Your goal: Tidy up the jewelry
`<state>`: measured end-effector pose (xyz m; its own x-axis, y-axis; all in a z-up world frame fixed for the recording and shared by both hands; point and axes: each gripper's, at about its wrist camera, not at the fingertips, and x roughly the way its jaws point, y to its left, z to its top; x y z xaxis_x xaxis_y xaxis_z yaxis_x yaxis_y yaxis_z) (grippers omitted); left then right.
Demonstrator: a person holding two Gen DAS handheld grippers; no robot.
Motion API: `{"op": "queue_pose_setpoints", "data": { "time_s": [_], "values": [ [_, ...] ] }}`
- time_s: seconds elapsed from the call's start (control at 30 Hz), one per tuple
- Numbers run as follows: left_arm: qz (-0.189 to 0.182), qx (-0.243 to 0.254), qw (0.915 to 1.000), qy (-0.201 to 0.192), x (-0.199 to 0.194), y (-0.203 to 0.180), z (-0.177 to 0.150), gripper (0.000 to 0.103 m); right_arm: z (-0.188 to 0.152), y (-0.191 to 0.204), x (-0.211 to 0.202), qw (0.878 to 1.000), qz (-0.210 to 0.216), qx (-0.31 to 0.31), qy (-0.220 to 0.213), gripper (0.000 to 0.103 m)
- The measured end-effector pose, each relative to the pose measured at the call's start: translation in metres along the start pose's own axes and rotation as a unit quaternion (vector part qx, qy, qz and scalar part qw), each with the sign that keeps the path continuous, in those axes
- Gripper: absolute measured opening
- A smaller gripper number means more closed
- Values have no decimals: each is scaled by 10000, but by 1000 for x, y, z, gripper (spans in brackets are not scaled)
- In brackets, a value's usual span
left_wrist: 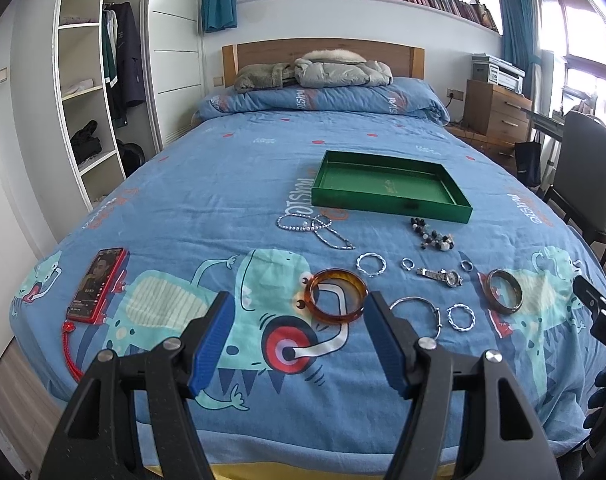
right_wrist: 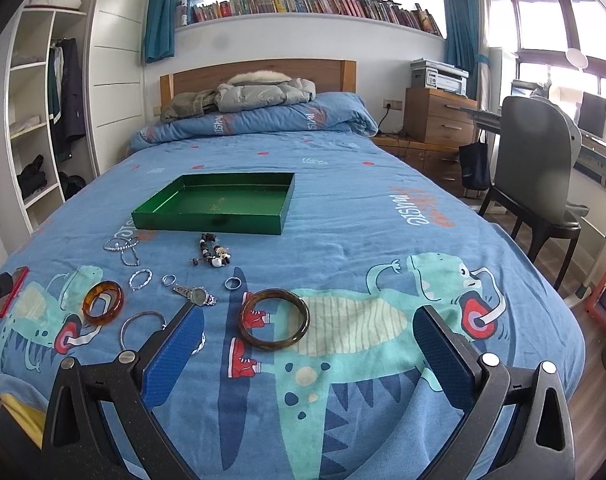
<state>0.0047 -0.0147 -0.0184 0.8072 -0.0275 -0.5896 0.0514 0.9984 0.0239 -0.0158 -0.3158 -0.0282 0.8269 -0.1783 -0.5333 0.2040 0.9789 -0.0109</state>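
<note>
Your left gripper (left_wrist: 299,336) hangs wide apart and empty above the blue bedspread (left_wrist: 223,184), and your right gripper (right_wrist: 309,344) is spread just as wide, holding nothing. Nothing lies in the green tray (left_wrist: 391,205) yet, so you look to be at the very start: choosing a first piece. Every item sits on the cover between you and the tray. The amber bangle (left_wrist: 337,295) lies just ahead of your left fingers; the dark bangle (right_wrist: 274,319) lies just ahead of your right. Either calls for a lowering and a pinch across one rim. Beyond them are the watch (left_wrist: 441,276), beaded bracelet (left_wrist: 433,233) and small rings (left_wrist: 407,264). Open room runs right; the phone (left_wrist: 97,285) lies near the left edge.
</note>
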Motion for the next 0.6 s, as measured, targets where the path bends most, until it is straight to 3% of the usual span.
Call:
{"op": "queue_pose_setpoints", "data": {
  "time_s": [0.6],
  "values": [
    [5, 25, 9999, 125, 2, -1, 2, 65, -1, 0, 0, 10000, -31, -51, 63, 103]
  ]
}}
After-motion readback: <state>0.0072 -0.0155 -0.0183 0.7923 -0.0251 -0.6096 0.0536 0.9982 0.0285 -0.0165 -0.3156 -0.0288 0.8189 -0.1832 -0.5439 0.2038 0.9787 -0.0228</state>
